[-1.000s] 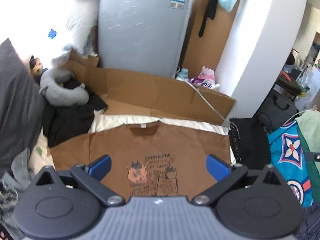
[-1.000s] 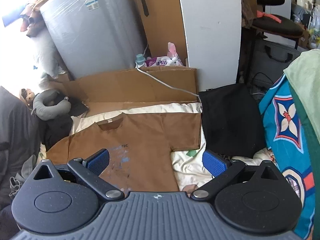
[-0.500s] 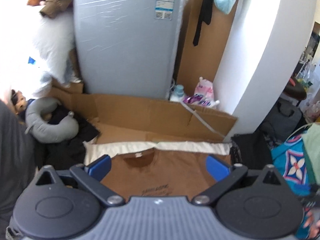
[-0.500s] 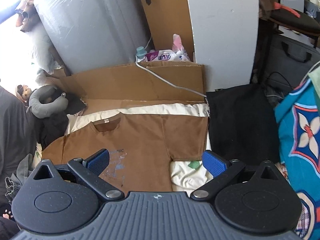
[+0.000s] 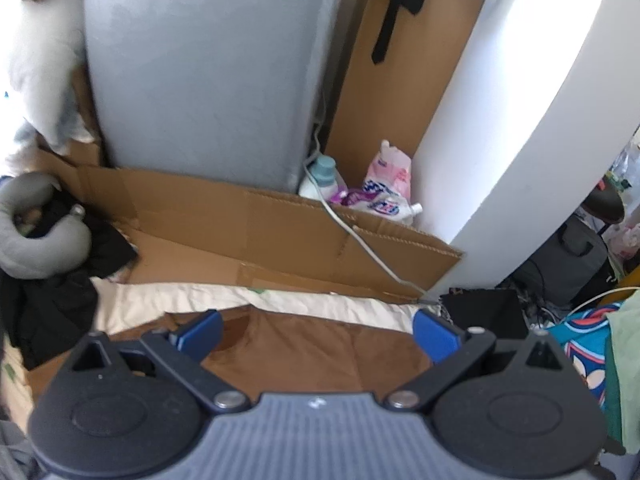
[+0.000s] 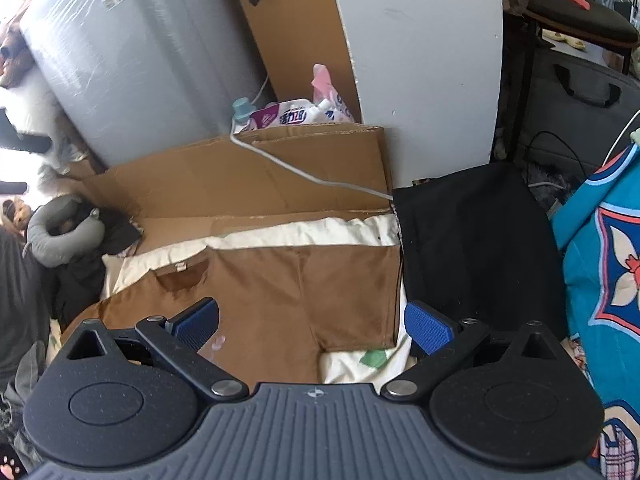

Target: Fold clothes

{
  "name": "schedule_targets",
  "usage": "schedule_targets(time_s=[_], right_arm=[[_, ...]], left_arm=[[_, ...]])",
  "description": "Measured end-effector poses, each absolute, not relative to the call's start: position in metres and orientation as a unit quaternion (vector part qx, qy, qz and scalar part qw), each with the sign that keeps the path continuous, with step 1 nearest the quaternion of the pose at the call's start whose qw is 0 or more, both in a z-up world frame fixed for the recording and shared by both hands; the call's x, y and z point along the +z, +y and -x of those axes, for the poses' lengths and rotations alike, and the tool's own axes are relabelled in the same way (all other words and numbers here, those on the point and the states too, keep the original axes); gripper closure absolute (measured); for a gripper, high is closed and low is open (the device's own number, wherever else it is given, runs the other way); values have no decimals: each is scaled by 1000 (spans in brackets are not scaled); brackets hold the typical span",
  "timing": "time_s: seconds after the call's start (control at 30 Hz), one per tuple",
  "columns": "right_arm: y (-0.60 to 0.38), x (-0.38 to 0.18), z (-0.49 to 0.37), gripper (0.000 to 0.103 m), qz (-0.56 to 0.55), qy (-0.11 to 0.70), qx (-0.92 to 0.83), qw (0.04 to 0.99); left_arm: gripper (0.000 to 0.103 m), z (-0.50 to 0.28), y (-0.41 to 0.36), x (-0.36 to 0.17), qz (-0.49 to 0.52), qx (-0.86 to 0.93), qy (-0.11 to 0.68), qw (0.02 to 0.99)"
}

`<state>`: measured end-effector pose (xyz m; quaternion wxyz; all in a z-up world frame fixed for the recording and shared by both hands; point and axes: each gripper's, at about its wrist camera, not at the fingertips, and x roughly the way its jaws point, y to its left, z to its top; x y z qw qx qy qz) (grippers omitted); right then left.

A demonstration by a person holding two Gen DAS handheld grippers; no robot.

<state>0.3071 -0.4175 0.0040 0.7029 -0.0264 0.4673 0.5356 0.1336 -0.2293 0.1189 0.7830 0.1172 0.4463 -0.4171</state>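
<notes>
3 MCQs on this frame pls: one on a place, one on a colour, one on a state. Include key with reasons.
1. Where does the brown T-shirt lie?
A. On the cream sheet
B. On the grey neck pillow
C. Hung on the white wall

2. What colour are the pads of the right gripper?
A. Red
B. Blue
C. Green

3. How do the jaws of the left gripper stand?
A. Shut on the shirt
B. Shut on nothing
C. Open, holding nothing

Key:
1 A: the shirt is spread flat with cream sheet showing past its collar and under its sleeve.
2 B: both pads are blue.
3 C: the pads stand wide apart with the shirt visible between them, no cloth pinched.
</notes>
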Motion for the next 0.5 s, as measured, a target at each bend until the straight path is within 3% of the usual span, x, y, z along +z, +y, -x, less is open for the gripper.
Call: schedule_targets(time_s=[0.5], right_arm=[[-352, -75, -313, 2, 42, 442, 549, 708]], left_arm=[[1, -105, -293, -3, -169, -451, 441, 758]])
